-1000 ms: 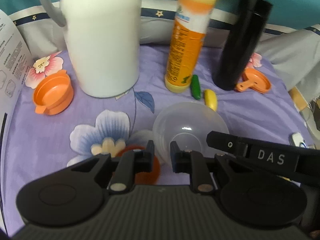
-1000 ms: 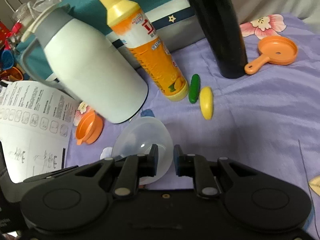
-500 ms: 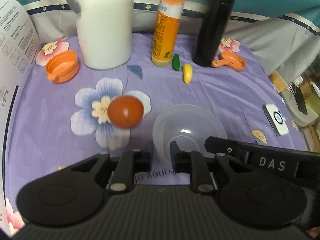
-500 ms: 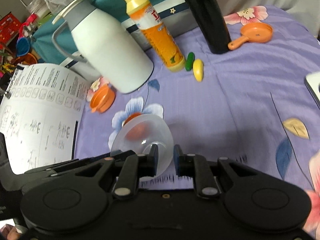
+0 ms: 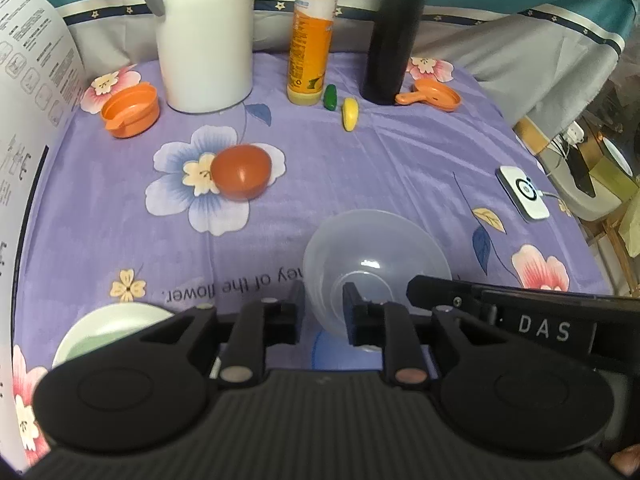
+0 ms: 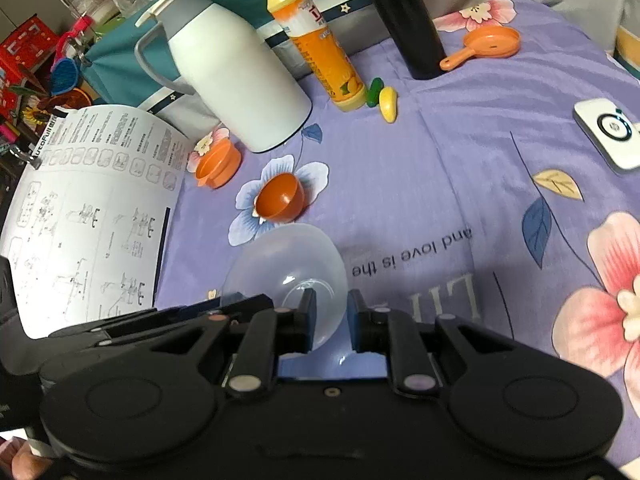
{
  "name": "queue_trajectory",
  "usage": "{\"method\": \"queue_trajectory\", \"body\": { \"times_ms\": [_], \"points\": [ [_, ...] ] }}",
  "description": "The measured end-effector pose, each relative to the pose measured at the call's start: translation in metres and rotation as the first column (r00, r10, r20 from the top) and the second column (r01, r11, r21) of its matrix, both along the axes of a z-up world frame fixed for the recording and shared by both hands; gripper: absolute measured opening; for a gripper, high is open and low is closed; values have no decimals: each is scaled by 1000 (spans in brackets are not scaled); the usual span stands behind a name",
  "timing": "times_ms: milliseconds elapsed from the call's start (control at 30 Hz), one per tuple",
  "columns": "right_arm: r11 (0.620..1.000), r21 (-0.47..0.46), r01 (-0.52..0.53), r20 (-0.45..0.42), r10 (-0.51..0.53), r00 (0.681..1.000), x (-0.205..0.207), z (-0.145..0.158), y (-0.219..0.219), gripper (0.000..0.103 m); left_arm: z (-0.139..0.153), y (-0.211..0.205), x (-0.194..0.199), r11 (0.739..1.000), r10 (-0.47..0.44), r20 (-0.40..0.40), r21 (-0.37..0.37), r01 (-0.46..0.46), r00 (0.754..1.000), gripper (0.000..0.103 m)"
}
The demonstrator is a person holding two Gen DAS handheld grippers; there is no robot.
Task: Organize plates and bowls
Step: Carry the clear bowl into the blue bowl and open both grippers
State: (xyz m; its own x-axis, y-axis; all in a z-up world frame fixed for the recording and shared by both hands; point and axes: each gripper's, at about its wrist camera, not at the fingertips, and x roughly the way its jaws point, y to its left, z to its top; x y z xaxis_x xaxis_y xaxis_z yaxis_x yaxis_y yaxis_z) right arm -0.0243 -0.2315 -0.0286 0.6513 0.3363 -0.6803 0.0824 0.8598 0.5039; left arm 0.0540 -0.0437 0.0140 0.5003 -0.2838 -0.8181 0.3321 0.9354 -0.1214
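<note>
Left wrist view: the left gripper [image 5: 323, 312] sits at the lower middle of the frame, its jaws clenched on the rim of a clear bowl [image 5: 376, 248], which is tilted with its opening toward the camera; the right gripper [image 5: 424, 286] reaches in from the lower right and meets the same bowl; a white plate [image 5: 100, 328] shows at the lower left, partly hidden by the gripper body; an upturned red-brown bowl [image 5: 241, 171] lies on a flower of the purple cloth [image 5: 400, 184] at centre left; an orange cup [image 5: 130, 109] stands at the upper left, beside a white jug [image 5: 206, 36].

Right wrist view: the right gripper [image 6: 331, 316] at the lower middle grasps the clear bowl [image 6: 288, 268] by its rim, while the left gripper [image 6: 240, 306] comes in from the lower left onto the bowl; the red-brown bowl [image 6: 280, 199] lies just above it; a printed sheet [image 6: 88, 208] fills the left.
</note>
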Motion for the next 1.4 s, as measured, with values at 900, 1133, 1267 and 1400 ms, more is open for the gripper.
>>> {"method": "queue_trajectory", "body": {
  "times_ms": [900,1133,1267,1400],
  "points": [
    [1000,-7,-16,-68,16,998,-32,-21,0,19,-28,-6,-32,999,-37,-67,14,38,997,23],
    [1000,-23,-8,-62,6,998,-34,-19,0,30,-28,-1,-33,999,-1,-43,32,2,999,57],
    [998,-34,47,-36,-48,998,-36,-14,-10,83,-21,19,-30,997,81,-14,0,-81,997,90],
    [995,-59,79,-9,-79,997,-38,-11,-16,99,-19,33,-31,995,99,-7,-32,-99,995,103]
  ]
}}
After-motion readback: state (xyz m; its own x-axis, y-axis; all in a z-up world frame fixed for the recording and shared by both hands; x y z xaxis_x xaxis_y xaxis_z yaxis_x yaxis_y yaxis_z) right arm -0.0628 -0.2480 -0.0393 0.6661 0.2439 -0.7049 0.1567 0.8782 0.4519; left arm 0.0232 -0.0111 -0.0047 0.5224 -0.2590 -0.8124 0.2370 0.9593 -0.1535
